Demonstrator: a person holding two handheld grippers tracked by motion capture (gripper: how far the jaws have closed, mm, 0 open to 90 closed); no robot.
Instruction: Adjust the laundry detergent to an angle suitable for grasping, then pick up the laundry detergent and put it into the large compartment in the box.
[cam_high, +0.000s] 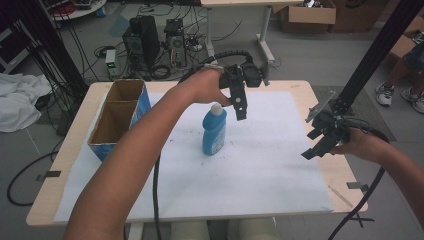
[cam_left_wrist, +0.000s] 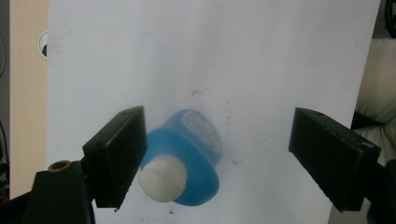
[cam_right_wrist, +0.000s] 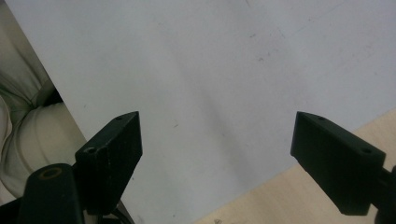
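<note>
Left gripper view, left gripper (cam_left_wrist: 217, 158) fingers wide above blue bottle (cam_left_wrist: 187, 158), right gripper (cam_right_wrist: 217, 158) fingers wide, empty

bottle (cam_high: 214, 132): blue body, white cap, pale label | left gripper (cam_high: 240, 102): black jaws, brass-coloured screw hole | right gripper (cam_high: 320, 135): black | sheet (cam_high: 260, 165), centre of frame: white with small dark specks | table (cam_high: 65, 165): light wood | cardboard box (cam_high: 120, 117), upper left: blue outside, brown inside | floor cloth (cam_high: 20, 97), far left: white

Light wooden table (cam_high: 70, 150) under white sheet (cam_high: 260, 165)

Carries upright blue bottle (cam_high: 214, 131) mid-sheet and open cardboard box (cam_high: 120, 117) at left edge.
</note>
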